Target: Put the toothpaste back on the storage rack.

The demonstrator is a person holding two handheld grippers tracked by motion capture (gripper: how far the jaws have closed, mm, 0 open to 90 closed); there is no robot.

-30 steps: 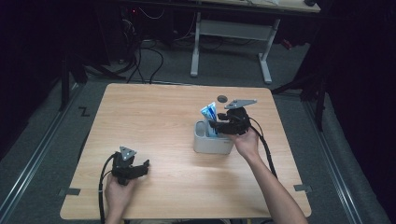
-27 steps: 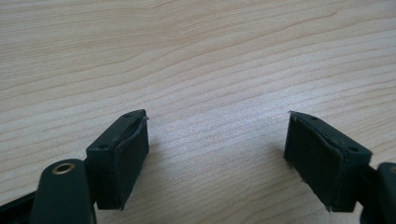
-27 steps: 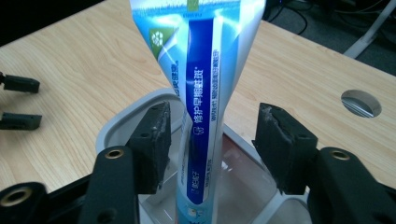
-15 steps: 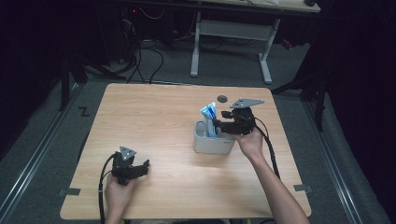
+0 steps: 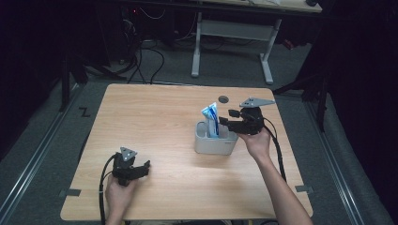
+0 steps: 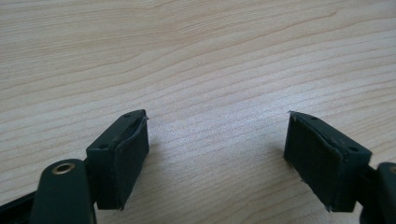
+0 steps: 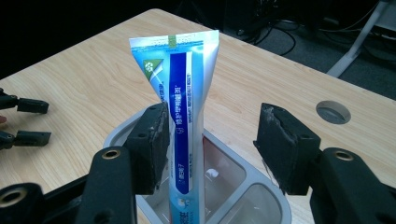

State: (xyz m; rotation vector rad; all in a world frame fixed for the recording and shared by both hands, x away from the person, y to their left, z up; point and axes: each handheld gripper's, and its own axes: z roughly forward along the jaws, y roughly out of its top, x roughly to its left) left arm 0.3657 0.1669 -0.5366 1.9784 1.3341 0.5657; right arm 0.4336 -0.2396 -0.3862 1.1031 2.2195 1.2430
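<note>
Right gripper (image 7: 210, 149) has backed off slightly, jaws wide and empty; toothpaste tube (image 7: 184, 116) stands in holder (image 5: 215, 143) against its left jaw. Placement looks done. Left gripper (image 6: 217, 158) unmoved, jaws wide, nothing between them.

Colours: tabletop (image 5: 155, 122) is light wood with a fine horizontal grain (grain clearest in the left gripper view). Left hand-held gripper (image 5: 133, 169) and right hand-held gripper (image 5: 233, 123) are both matte black, each with a grey three-cornered plate on top; cables black. Holder (image 5: 215, 145) is pale grey with a translucent inside wall. Tube (image 7: 183, 107) is white and light blue, with a dark blue vertical band carrying white lettering, a green triangular patch near the top, and a small olive-green mark on the crimped edge. Cable grommet (image 7: 333, 111) is grey. Floor (image 5: 42, 154) is dark grey; far desk frame (image 5: 234, 33) is light grey.
</note>
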